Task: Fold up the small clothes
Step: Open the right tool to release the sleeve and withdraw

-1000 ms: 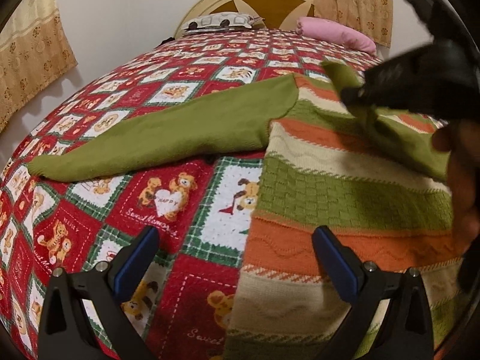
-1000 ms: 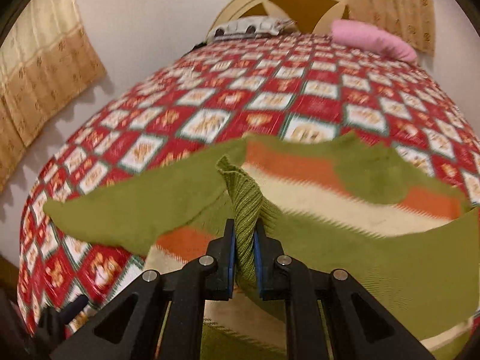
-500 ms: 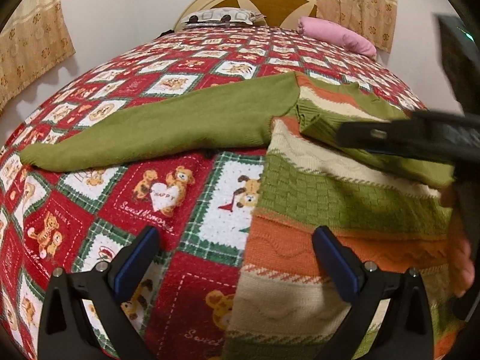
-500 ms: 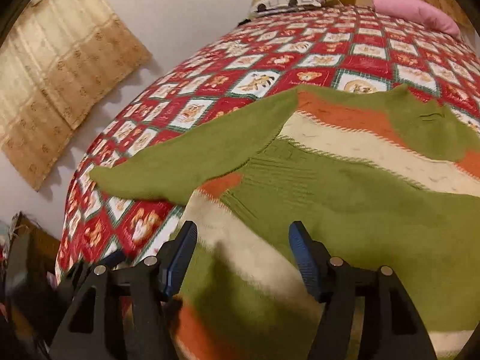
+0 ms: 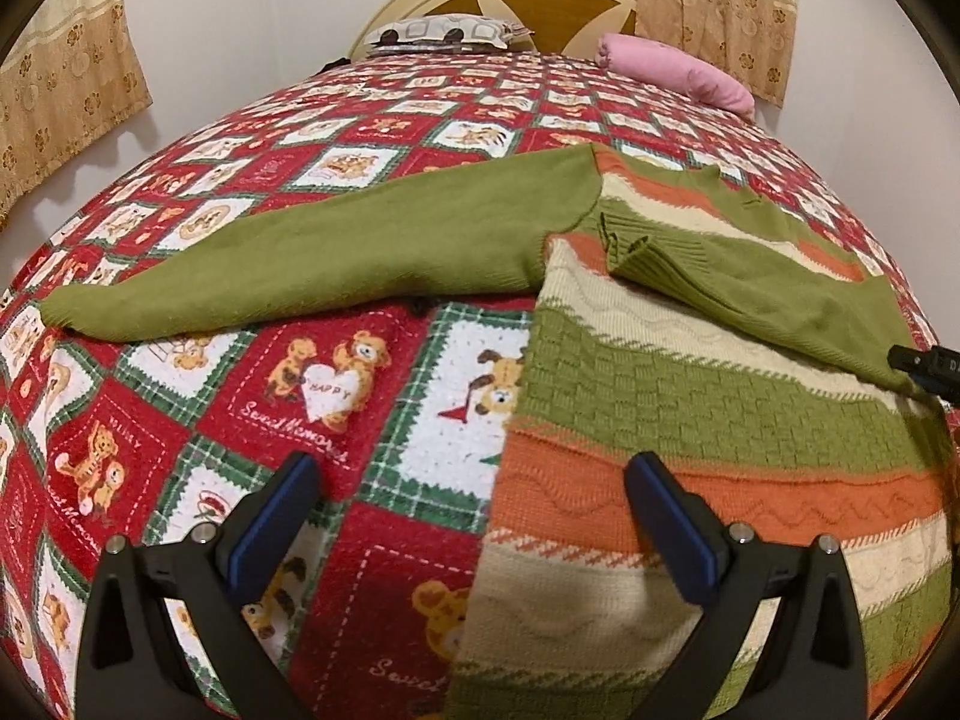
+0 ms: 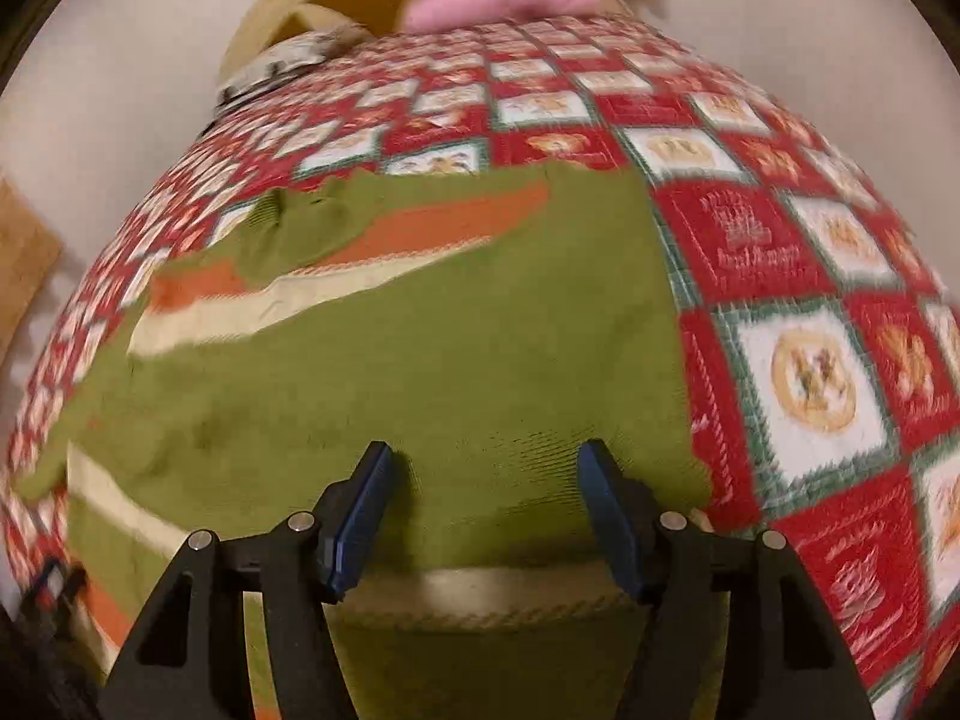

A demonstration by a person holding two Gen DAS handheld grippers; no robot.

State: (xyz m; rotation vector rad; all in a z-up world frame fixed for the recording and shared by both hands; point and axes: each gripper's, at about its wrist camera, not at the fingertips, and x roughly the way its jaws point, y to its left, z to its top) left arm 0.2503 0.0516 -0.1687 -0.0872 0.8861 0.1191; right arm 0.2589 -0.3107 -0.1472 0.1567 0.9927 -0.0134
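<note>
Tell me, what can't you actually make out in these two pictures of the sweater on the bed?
- Sweater: its bottom hem, left wrist view, cut off by the lower edge and the left gripper fingers.
- Bedspread patterns, right wrist view: smeared by motion blur.
- Right gripper, left wrist view: only a dark tip at the right edge.
- Pink pillow: far, partly behind the bed's curve.

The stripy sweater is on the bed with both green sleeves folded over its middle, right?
Not quite. Only one sleeve is folded over the sweater; the other sleeve lies stretched out on the quilt. The left wrist view shows it.
</note>
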